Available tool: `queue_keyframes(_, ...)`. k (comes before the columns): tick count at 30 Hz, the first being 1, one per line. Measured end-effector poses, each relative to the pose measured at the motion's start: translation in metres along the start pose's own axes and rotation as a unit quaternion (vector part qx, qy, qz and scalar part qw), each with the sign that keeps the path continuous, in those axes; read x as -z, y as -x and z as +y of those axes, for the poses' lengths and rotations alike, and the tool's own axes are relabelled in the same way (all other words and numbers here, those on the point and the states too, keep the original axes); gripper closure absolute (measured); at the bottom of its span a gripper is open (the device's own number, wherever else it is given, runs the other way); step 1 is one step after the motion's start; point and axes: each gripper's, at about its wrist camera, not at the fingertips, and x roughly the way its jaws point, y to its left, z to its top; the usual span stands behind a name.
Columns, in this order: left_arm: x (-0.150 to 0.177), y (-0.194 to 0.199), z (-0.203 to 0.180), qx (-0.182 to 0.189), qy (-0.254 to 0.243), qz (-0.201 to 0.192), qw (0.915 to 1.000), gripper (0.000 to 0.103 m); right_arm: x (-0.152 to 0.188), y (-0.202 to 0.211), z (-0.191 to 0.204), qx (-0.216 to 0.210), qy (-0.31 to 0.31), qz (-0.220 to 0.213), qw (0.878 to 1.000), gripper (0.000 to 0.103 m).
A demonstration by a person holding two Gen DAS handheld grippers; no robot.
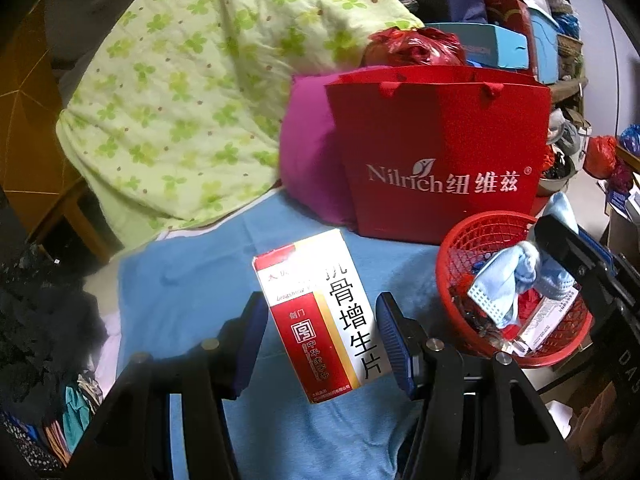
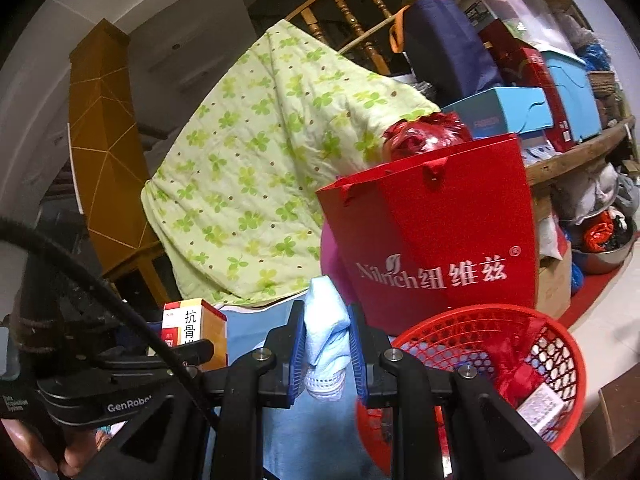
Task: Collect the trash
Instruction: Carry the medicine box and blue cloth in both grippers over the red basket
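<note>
My left gripper [image 1: 320, 306] is shut on a red-and-white medicine box [image 1: 324, 316], held above the blue sheet [image 1: 192, 280]. The same box [image 2: 196, 328] shows at the left of the right wrist view. My right gripper [image 2: 326, 314] is shut on a crumpled light-blue face mask [image 2: 326, 344]. In the left wrist view that mask [image 1: 514, 280] hangs over the red mesh basket [image 1: 442, 264], under one black finger [image 1: 560, 244] of the right gripper. The basket [image 2: 480, 311] holds red wrappers and a white packet.
A red Nilrich paper bag [image 1: 436, 140] stands just behind the basket, with a magenta cushion [image 1: 308, 160] beside it. A green clover quilt [image 1: 180, 92] is heaped at the left. Boxes and bags are piled at the back right [image 2: 560, 92]. A hand [image 2: 40, 452] grips the left tool.
</note>
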Motion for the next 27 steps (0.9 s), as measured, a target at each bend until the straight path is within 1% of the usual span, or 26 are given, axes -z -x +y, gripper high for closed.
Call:
queue_keyframes(19, -0.013, -0.001, -0.044, 0.019, -0.033, -0.001, 0.9993, 0.045, -0.009, 0.015, -0.044, 0.027, -0.033, -0.015, 0.999, 0.081)
queue_keyframes(27, -0.017, -0.004, -0.063, 0.028, -0.048, 0.005, 0.9984, 0.045, -0.012, 0.022, -0.061, 0.036, -0.047, -0.023, 0.998, 0.080)
